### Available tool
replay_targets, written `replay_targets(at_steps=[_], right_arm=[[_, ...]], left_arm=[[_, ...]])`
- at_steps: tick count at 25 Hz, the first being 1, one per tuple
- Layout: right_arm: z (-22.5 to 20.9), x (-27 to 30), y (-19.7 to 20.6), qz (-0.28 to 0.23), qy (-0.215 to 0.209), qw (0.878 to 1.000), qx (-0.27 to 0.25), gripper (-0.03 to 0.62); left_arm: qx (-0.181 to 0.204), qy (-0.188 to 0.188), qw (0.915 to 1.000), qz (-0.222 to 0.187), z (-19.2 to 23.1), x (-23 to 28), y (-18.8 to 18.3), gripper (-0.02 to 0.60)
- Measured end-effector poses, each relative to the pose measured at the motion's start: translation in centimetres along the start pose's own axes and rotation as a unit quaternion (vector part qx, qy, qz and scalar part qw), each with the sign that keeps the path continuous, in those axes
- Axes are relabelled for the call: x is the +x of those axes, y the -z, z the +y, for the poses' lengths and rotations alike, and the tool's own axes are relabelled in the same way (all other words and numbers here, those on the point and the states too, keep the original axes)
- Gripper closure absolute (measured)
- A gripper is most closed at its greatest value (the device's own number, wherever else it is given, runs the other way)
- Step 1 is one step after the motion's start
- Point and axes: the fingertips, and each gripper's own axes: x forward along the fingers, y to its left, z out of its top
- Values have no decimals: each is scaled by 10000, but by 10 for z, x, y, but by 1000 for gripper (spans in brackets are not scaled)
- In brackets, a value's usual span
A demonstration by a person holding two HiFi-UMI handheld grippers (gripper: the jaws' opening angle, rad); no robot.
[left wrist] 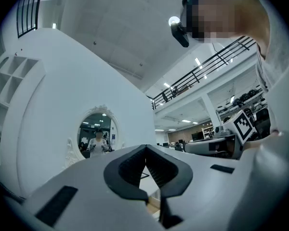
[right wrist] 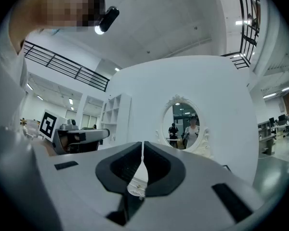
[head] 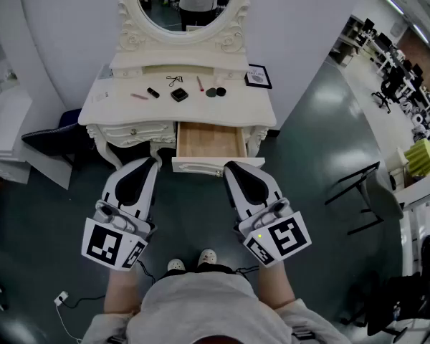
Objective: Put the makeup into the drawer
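Head view: my white plastic left tool point(head: 149, 162) and right tool point(head: 233, 167) have their ribbed black pads pressed together on nothing. Small black makeup cases point(head: 179, 94) lie on the carved cream tabletop point(head: 252, 104), behind the open pale-wood drawer point(head: 209, 140).

One dressing table point(head: 252, 107), one open drawer point(head: 208, 142), one mirror point(head: 190, 2), six makeup items point(head: 138, 96) point(head: 153, 92) point(head: 178, 94) point(head: 174, 80) point(head: 200, 84) point(head: 215, 92), two tongs point(head: 153, 161) point(head: 228, 165)

Cream-white dressing table point(head: 115, 100); pale wooden drawer point(head: 209, 140); black compact point(head: 179, 94); dark teal floor point(head: 312, 192)
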Motion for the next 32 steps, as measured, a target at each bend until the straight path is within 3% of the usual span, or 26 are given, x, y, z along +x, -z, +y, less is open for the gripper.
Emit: replay_targets(at_steps=[24, 32], right_arm=[[-57, 7, 15, -95, -202, 9997, 44, 565], [-79, 25, 24, -115, -145, 9997, 146, 565]], left_arm=[[243, -212, 9993, -208, -21, 45, 8, 568], [207, -180, 9994, -219, -9, 68, 18, 567]])
